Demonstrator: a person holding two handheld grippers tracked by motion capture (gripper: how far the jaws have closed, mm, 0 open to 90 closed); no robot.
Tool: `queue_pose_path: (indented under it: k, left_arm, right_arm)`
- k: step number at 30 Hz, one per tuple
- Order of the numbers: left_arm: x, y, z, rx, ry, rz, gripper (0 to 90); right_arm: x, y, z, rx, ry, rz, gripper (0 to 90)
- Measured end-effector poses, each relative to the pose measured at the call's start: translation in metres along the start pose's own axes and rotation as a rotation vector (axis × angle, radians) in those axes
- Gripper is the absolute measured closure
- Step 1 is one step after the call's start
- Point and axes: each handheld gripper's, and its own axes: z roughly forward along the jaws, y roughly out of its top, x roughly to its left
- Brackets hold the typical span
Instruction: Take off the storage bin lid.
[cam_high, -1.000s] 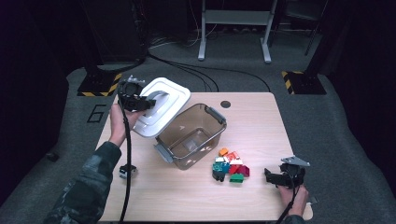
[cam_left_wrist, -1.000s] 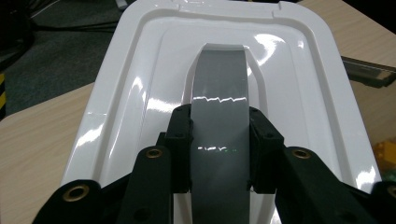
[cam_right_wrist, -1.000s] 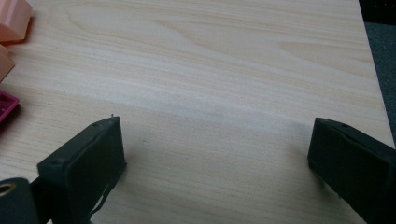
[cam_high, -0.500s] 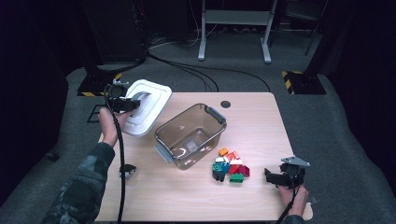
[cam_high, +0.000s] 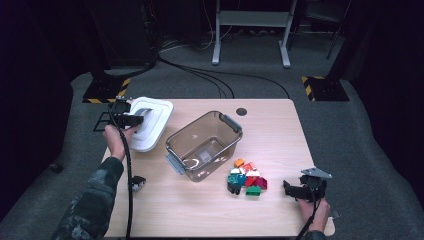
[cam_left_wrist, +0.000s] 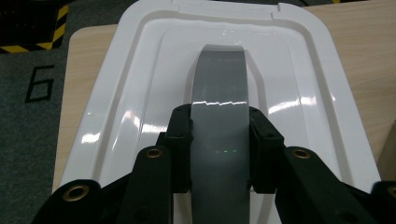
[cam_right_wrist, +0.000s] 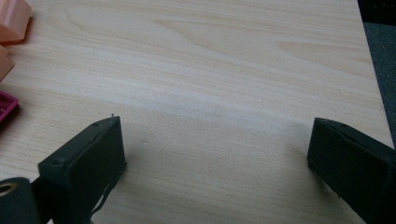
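The left gripper has its fingers clamped on the grey handle of the white lid, left of the clear bin on the desk. The right gripper, right of the bin, has fingers spread wide, grasping nothing.

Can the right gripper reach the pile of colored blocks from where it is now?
Probably yes. The right gripper is open and empty, and bare table lies between it and the colored blocks beside it; nothing stands in between.
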Motion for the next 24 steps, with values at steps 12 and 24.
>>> queue_pose_path:
  k: [12,24]
  left_arm:
    - [0.017,-0.030,0.032,0.078,0.014,-0.068,66.6]
    - [0.024,-0.049,0.053,0.126,0.016,-0.085,66.4]
  right_arm:
    - [0.000,0.000,0.000,0.000,0.000,0.002,3.2]
    - [0.000,0.000,0.000,-0.001,0.000,0.002,3.2]
